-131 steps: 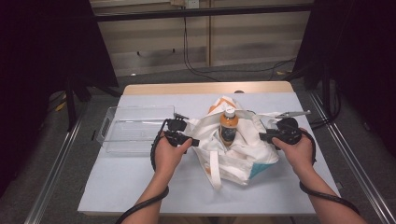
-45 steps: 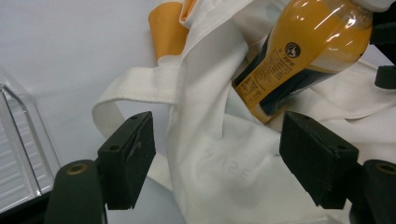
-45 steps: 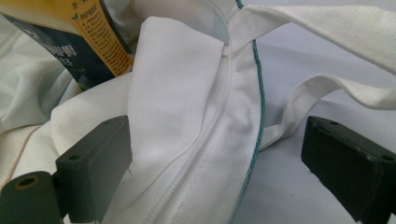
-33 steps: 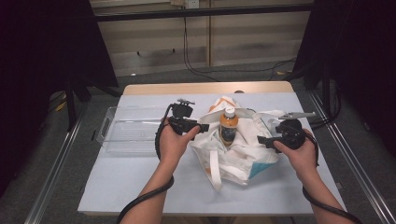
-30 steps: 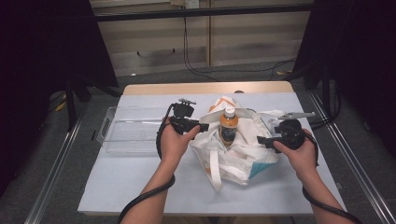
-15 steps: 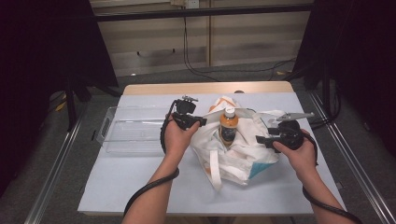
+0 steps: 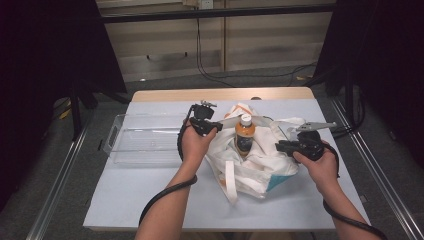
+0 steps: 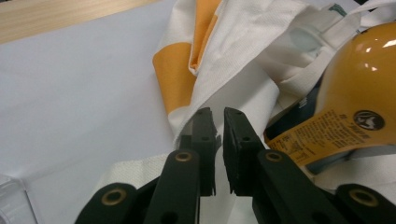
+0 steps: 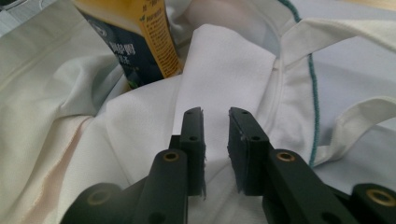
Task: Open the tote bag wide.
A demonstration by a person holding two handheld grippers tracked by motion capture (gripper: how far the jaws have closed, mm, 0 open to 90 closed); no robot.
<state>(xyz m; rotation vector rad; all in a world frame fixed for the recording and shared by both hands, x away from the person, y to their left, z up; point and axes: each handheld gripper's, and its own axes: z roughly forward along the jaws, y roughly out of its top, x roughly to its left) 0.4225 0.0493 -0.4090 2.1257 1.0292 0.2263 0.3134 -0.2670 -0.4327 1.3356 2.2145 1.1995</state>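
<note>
I have the bottle (image 7: pixel 244 136) standing upright in the white cloth bag (image 7: pixel 260 160) near the middle of the light table (image 7: pixel 125 195), its long axis vertical. It sits between my two grippers: the left gripper (image 7: pixel 219 126) is nearer, just beside the bottle's shoulder, its jaws nearly together over a fold of the bag's rim with only a thin gap. The right gripper (image 7: pixel 278 146) faces in from the other side, jaws slightly apart over loose cloth, holding nothing I can see. A clear tray (image 7: pixel 142 145) lies left of the bag; dark curtains flank the room
</note>
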